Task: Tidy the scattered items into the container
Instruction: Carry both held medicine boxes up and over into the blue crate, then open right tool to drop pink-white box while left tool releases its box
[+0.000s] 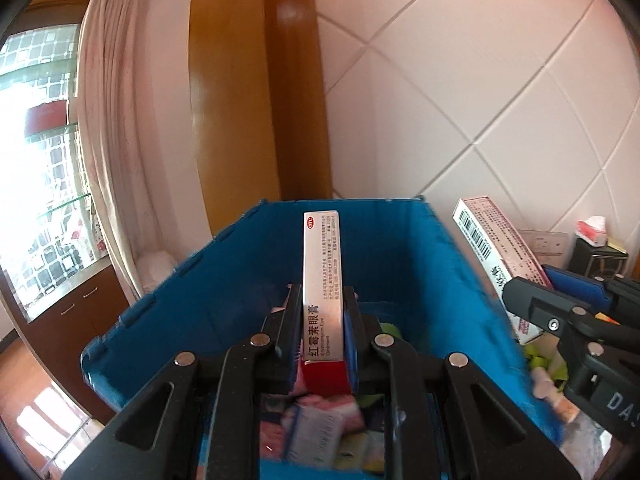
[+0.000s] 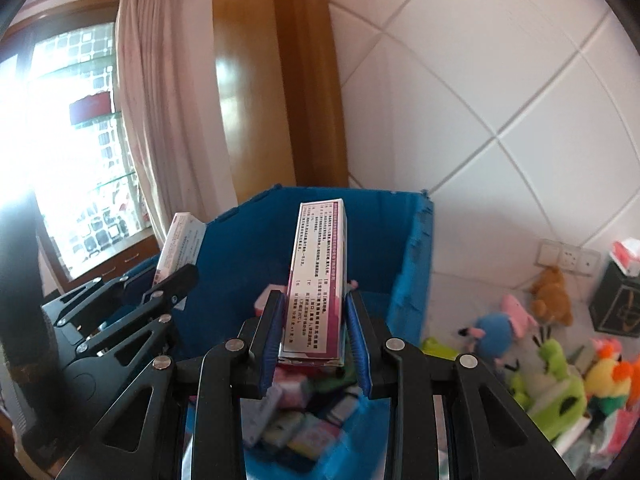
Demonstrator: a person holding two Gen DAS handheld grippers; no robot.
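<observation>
Your left hand-held gripper [image 1: 322, 320] is clamped on a red-ended ointment box [image 1: 322, 284], held over the blue container [image 1: 420, 248]. Your right hand-held gripper [image 2: 316, 332] is clamped on a pink-edged medicine box [image 2: 318, 280] above the same container, where small packets [image 2: 292, 420] lie.

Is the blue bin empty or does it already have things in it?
Not empty. The bin already holds a jumble of small packets on its floor, visible below both held boxes; they are too blurred to identify.
</observation>
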